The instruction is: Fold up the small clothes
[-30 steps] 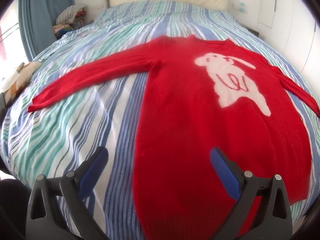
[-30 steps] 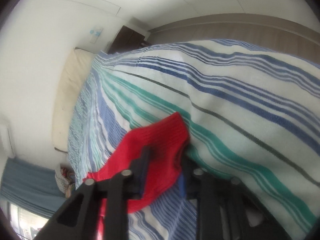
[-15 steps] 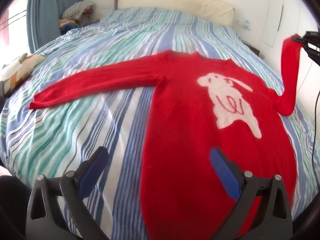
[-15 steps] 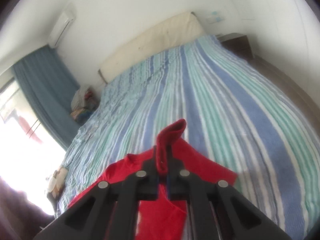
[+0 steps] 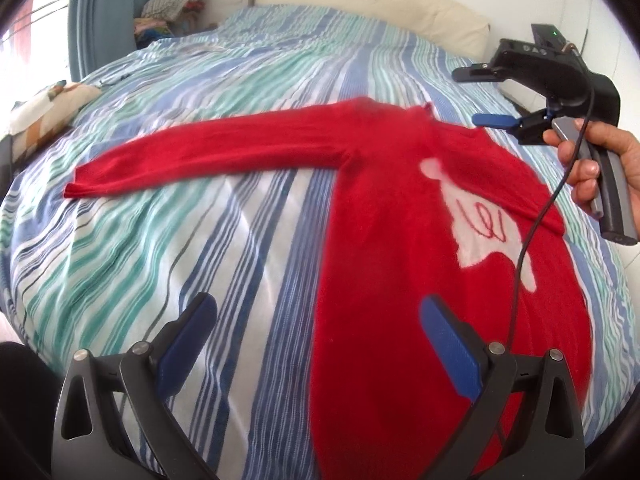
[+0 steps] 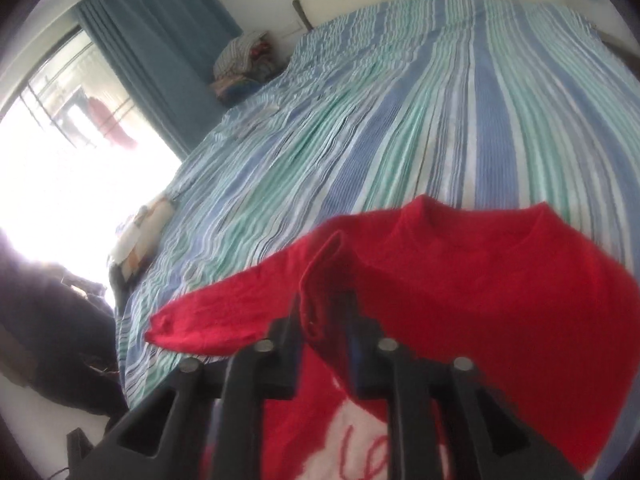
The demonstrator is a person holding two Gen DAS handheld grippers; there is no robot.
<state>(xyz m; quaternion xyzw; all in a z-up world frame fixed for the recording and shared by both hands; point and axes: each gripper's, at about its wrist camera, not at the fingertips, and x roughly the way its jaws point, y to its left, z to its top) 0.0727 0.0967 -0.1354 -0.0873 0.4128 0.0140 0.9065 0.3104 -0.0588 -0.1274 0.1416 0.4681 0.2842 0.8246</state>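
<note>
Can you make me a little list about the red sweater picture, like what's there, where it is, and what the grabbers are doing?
garment: red sweater with a white animal picture, lying flat
surface: striped bedsheet on the bed
far sleeve: stretched straight out on the sheet
near sleeve: folded over the sweater's chest, cuff between the right fingers
left hand-held gripper: open, above the hem, holding nothing
right hand-held gripper: jaws opening around the cuff

The sweater [image 5: 392, 248] lies flat on the bed [image 5: 168, 216], toward its right side in the left wrist view. One sleeve [image 5: 208, 160] stretches out leftward over the bedspread. The headboard [image 5: 372, 4] stands behind, a clothes pile [image 5: 172, 8] at the far left, beside the curtain [image 5: 104, 16].
</note>
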